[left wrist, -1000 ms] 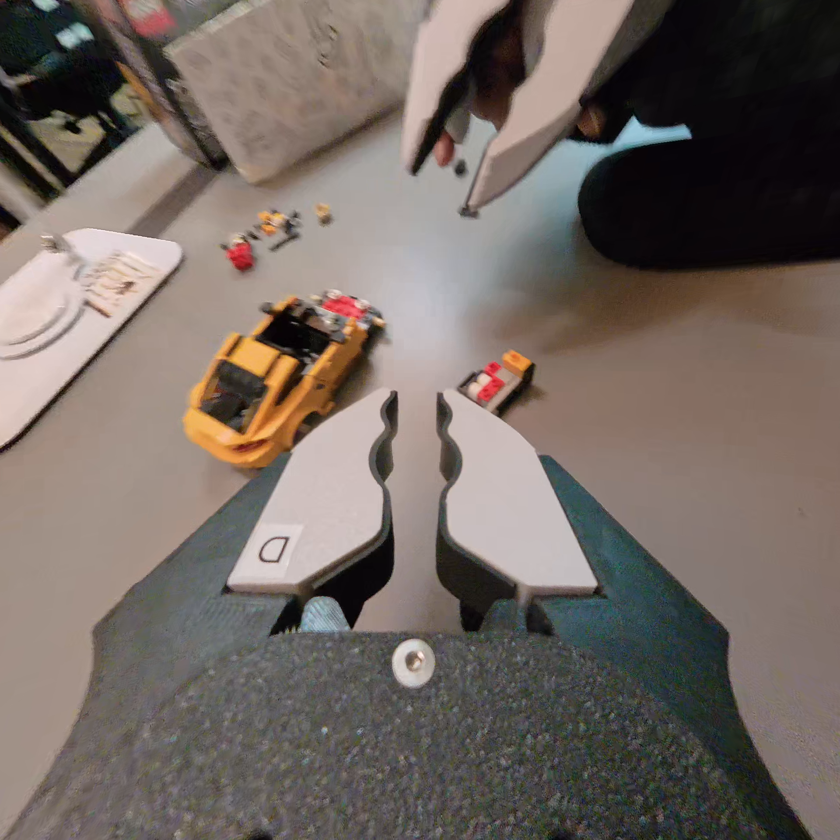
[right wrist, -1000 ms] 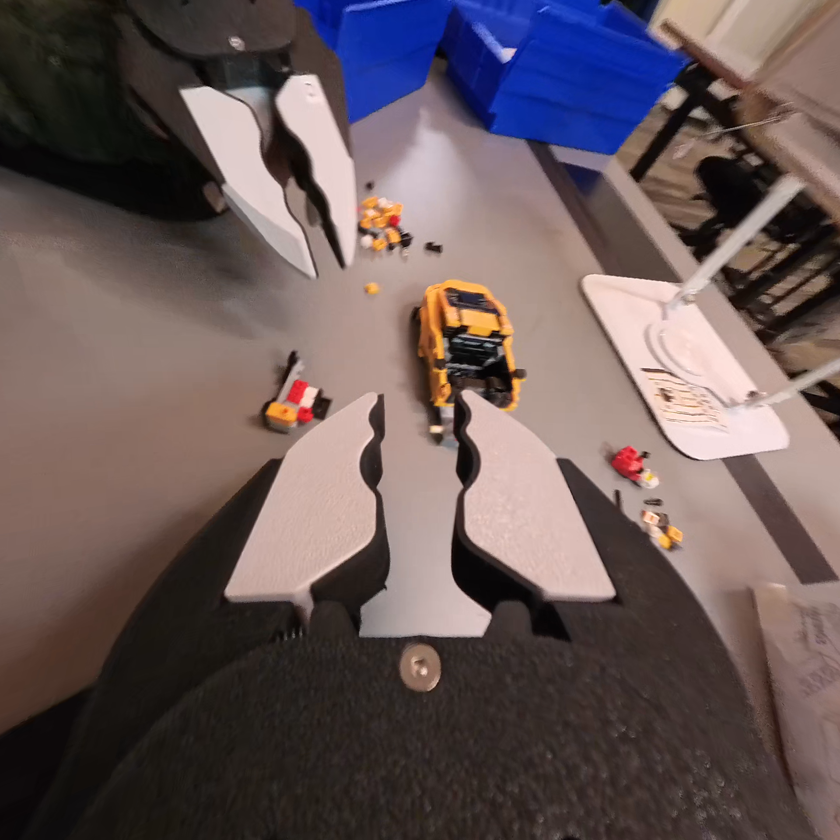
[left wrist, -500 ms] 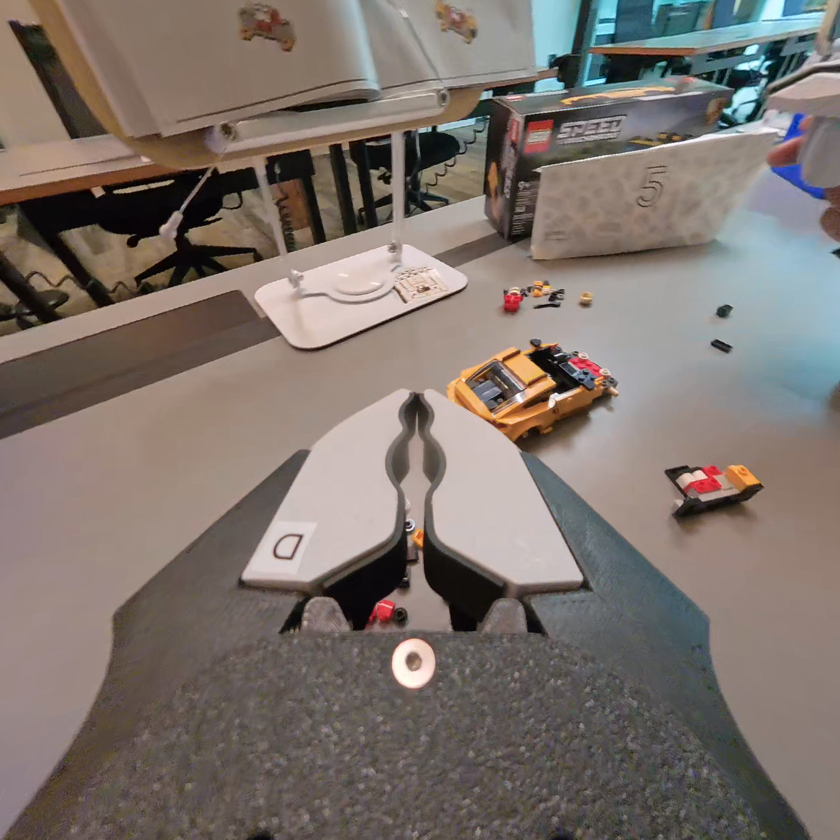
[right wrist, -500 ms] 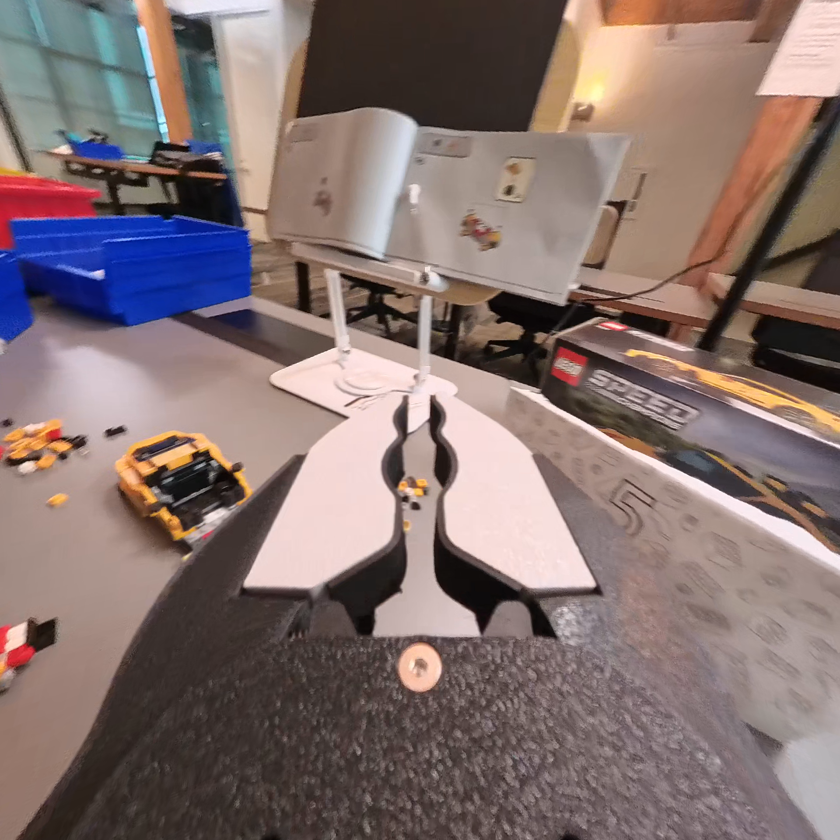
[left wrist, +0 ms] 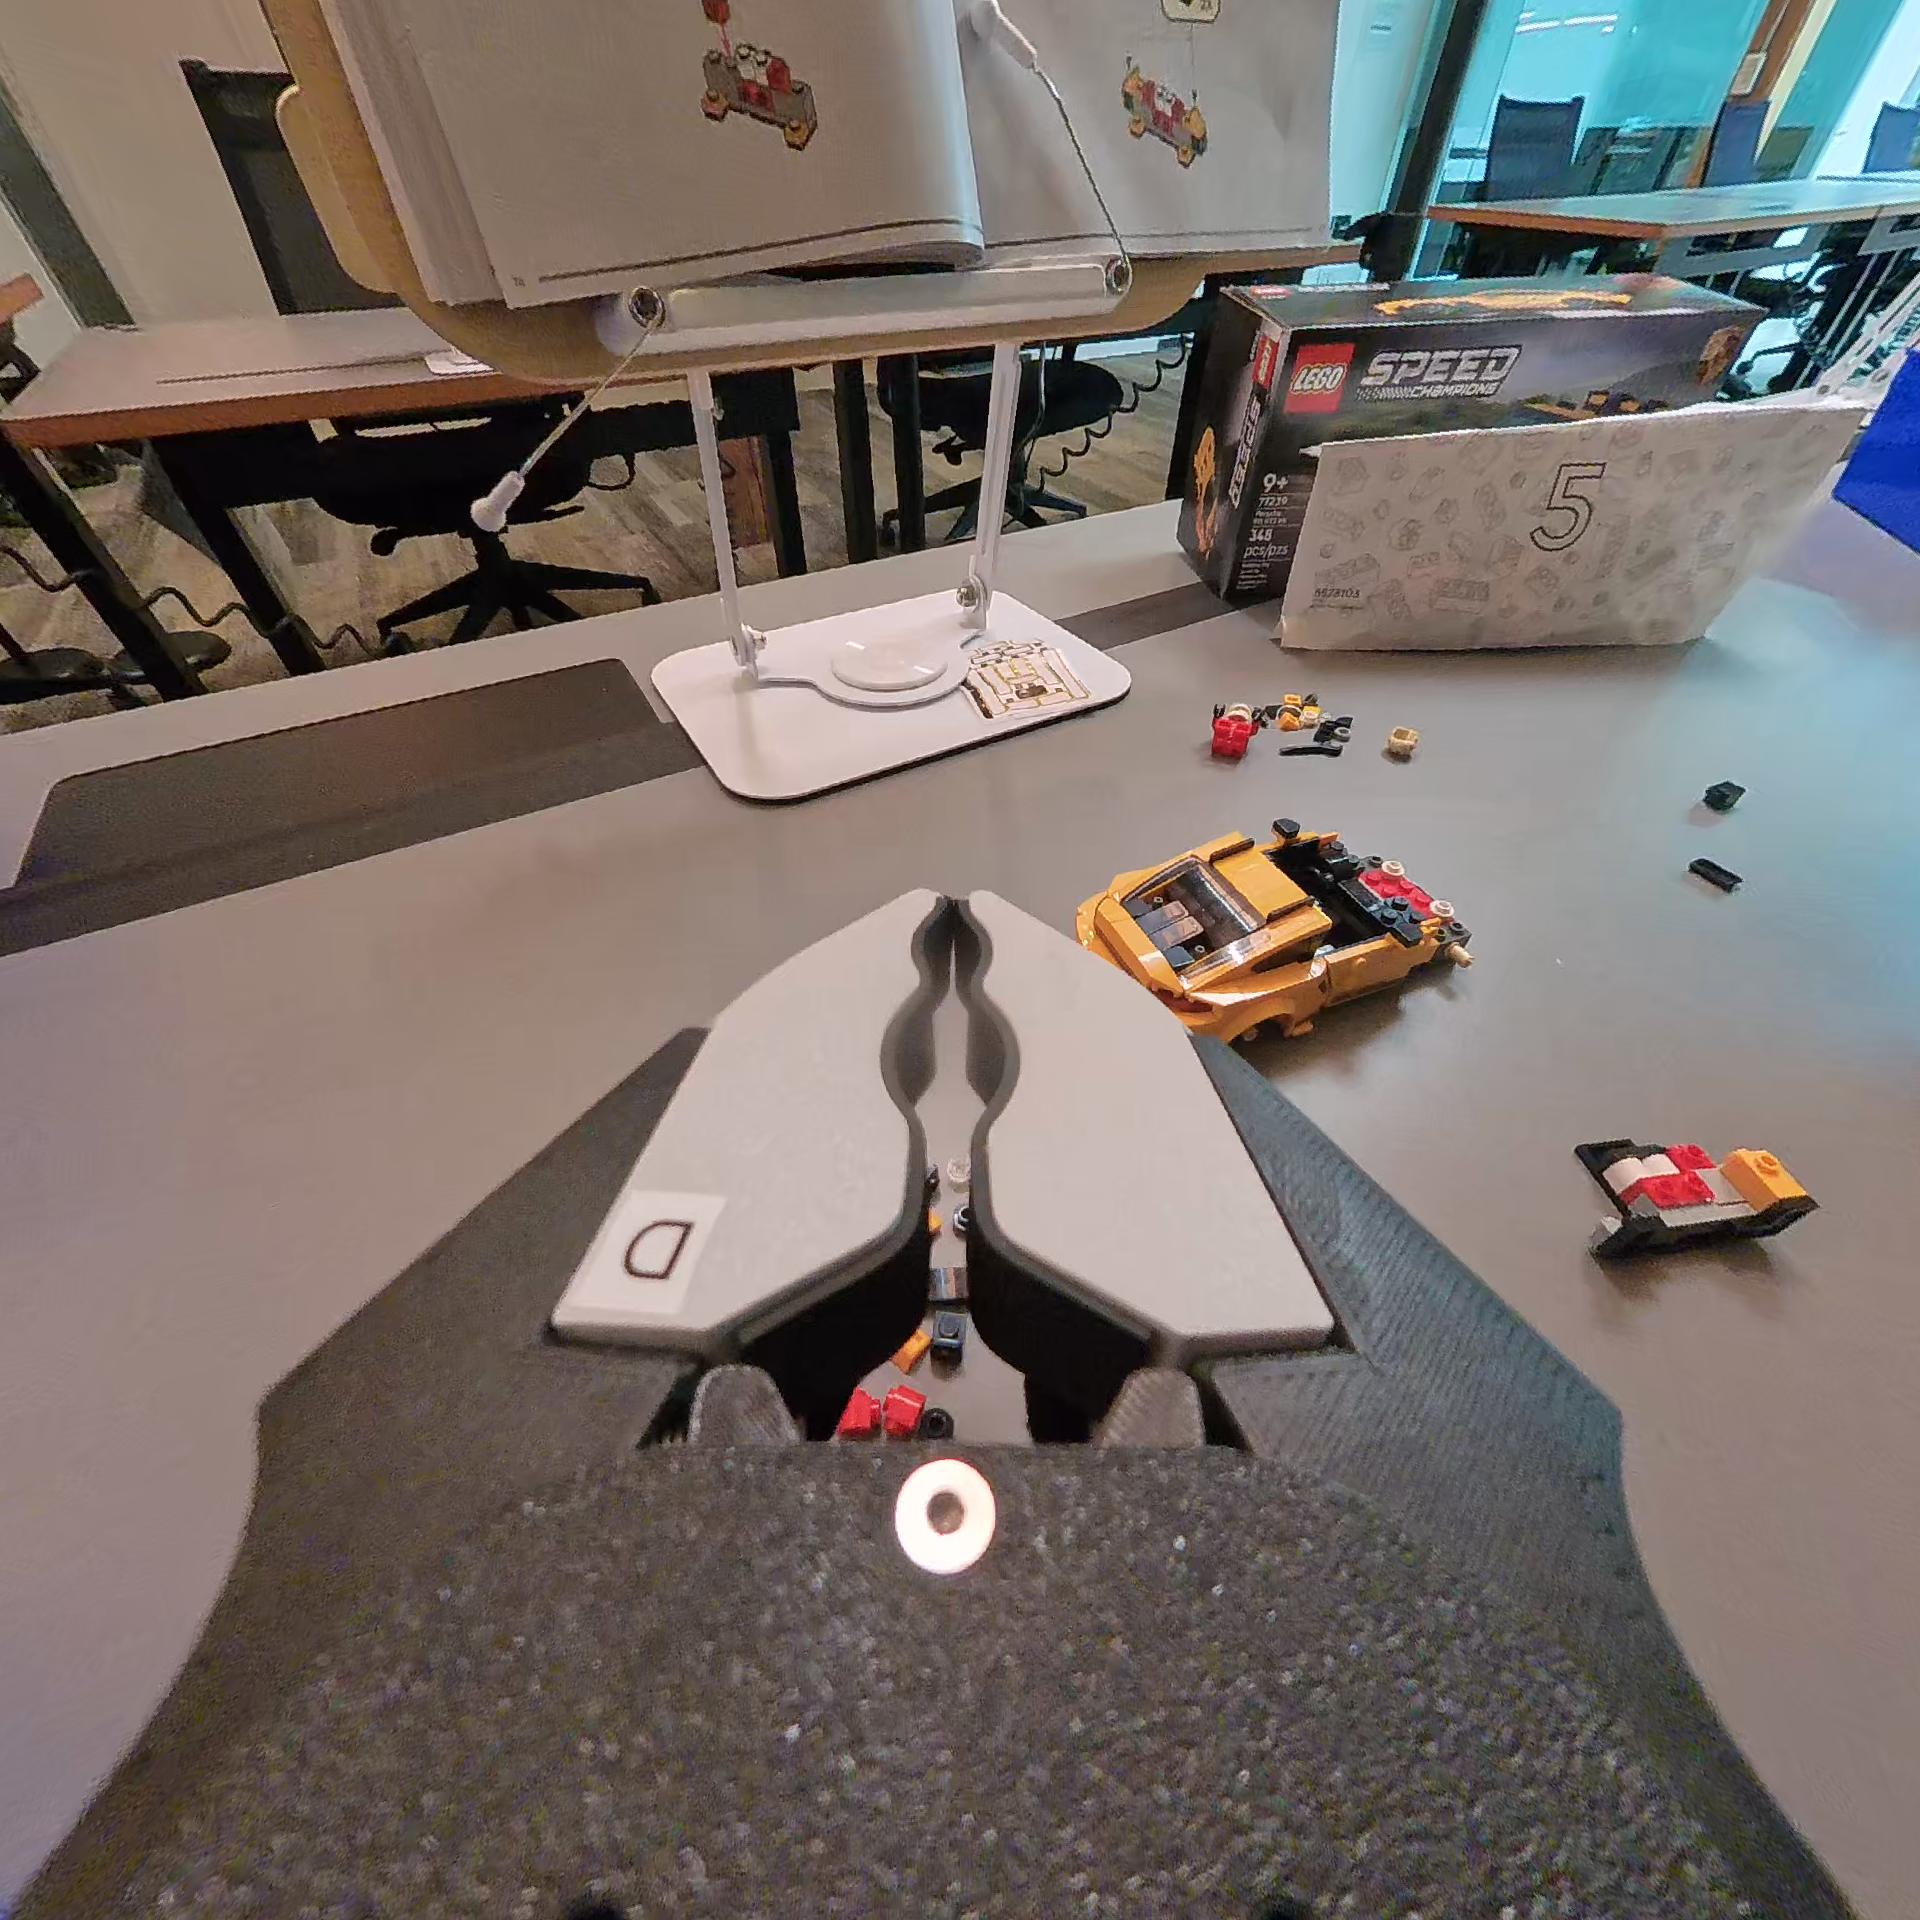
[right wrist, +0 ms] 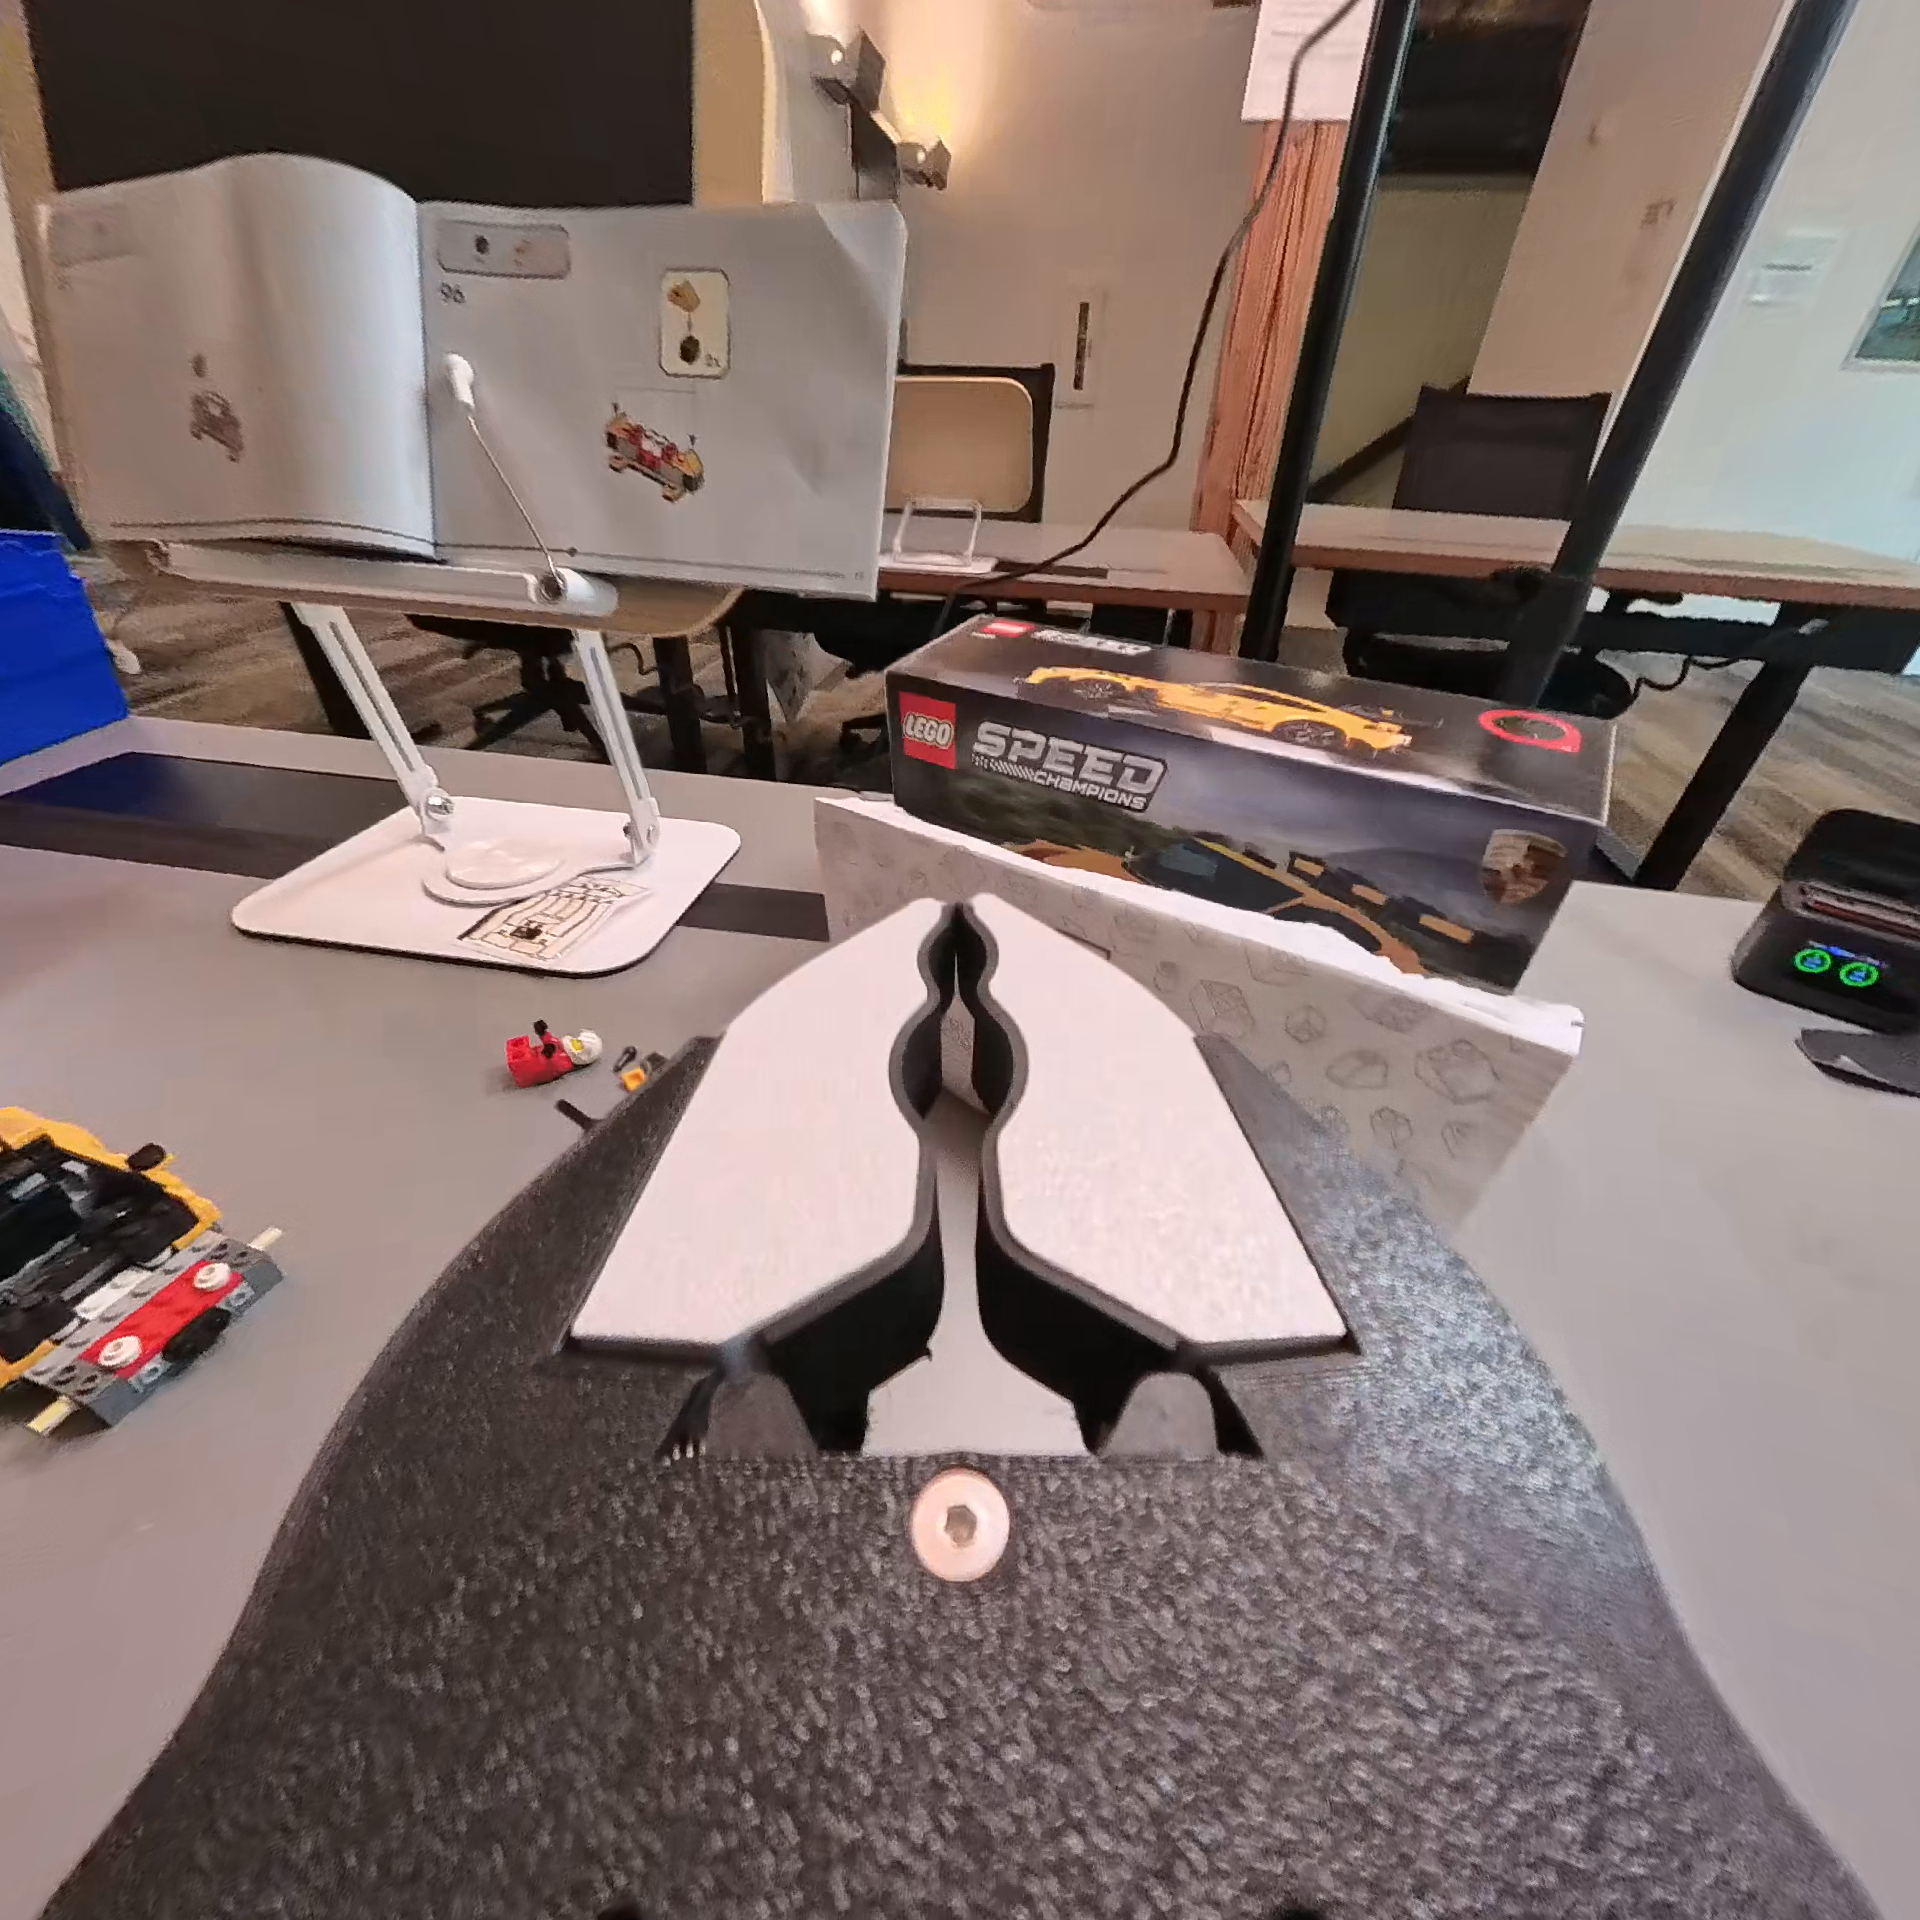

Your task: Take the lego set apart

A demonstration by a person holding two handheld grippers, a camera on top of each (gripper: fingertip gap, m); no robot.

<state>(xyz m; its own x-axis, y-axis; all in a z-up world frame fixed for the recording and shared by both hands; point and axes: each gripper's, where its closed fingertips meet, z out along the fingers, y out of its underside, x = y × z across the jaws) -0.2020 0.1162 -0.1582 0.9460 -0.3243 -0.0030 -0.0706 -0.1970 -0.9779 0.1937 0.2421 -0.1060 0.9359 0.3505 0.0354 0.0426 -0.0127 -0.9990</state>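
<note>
Both claws are pinched together on nothing: the left claw (left wrist: pixel 952 912) sits just left of the yellow lego car (left wrist: pixel 1268 935) on the desk (left wrist: pixel 416 1039). The right claw (right wrist: pixel 958 920) blocks most of the white bag (right wrist: pixel 1403 1070). From the right view the car is cut off at the frame edge, and a few loose bricks (left wrist: pixel 899 1408) peek out under the left claw, mostly hidden.

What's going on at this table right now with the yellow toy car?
A person is taking apart a yellow brick-built car with two handheld tools. At this moment both the left tool and the right tool are shut, empty, and off the car. The car sits partly stripped on the grey table, with a small red, white and orange brick chunk and loose pieces lying apart from it.
</note>
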